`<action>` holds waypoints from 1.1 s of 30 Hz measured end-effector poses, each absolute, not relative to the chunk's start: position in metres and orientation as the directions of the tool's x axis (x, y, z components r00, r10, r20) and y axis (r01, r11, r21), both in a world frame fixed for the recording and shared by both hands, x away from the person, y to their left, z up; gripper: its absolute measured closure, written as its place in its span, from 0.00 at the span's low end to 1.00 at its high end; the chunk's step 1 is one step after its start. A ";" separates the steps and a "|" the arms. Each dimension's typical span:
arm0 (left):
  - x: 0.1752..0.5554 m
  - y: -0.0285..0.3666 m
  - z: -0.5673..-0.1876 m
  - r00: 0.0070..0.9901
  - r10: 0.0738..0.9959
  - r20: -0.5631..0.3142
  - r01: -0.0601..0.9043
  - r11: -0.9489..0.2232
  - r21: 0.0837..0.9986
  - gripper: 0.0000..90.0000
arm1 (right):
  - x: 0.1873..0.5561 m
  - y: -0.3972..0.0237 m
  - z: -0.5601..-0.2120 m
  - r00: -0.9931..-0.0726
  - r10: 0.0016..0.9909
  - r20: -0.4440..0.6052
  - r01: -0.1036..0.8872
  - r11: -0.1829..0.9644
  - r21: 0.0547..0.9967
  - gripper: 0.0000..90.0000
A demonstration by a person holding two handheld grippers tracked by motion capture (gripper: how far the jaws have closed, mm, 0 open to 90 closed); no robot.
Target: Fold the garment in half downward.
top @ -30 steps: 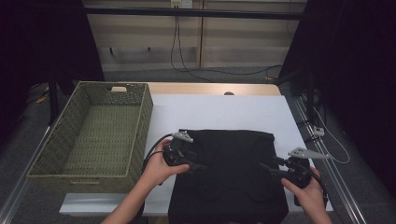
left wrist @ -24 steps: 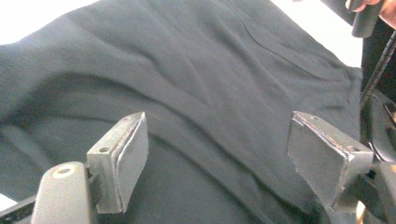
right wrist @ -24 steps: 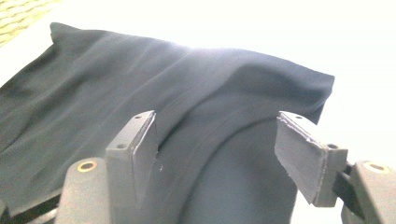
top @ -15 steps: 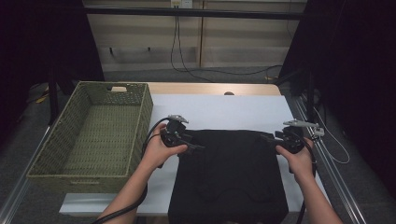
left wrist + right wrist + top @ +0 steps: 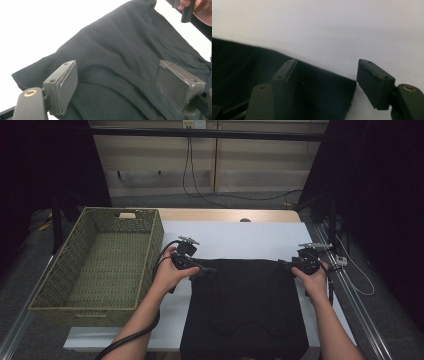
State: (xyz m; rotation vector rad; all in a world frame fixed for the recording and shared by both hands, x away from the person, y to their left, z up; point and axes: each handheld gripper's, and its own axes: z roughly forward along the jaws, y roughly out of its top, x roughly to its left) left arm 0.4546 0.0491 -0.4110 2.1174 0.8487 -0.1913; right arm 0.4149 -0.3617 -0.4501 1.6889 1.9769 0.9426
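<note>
Black garment (image 5: 245, 305) lies flat and folded on the white table (image 5: 240, 240).

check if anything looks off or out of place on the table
Nothing is spilled or damaged. The black shirt lies folded on the white table, but its near edge hangs over the table's front. The wicker basket also overhangs the table's left side. Both look stable.

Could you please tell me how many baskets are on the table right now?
1: the basket sits at the table's left edge, left of the black garment.
</note>
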 end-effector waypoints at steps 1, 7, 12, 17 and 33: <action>0.457 0.049 -0.411 0.756 0.514 -0.405 0.635 -0.428 0.643 0.20 | 0.414 -0.363 -0.452 -0.211 0.969 0.129 0.722 0.065 0.689 0.37; 0.469 0.050 -0.411 0.732 0.554 -0.397 0.654 -0.405 0.639 0.19 | 0.408 -0.366 -0.457 -0.211 0.973 0.098 0.708 0.083 0.701 0.41; 0.478 0.051 -0.414 0.709 0.586 -0.393 0.670 -0.386 0.634 0.18 | 0.400 -0.365 -0.461 -0.232 0.971 0.055 0.674 0.119 0.729 0.45; 0.483 0.055 -0.421 0.693 0.615 -0.376 0.681 -0.386 0.622 0.19 | 0.394 -0.368 -0.462 -0.232 0.971 0.064 0.667 0.111 0.737 0.53; 0.495 0.068 -0.440 0.624 0.726 -0.291 0.695 -0.345 0.631 0.31 | 0.392 -0.368 -0.462 -0.226 0.972 0.064 0.665 0.106 0.739 0.54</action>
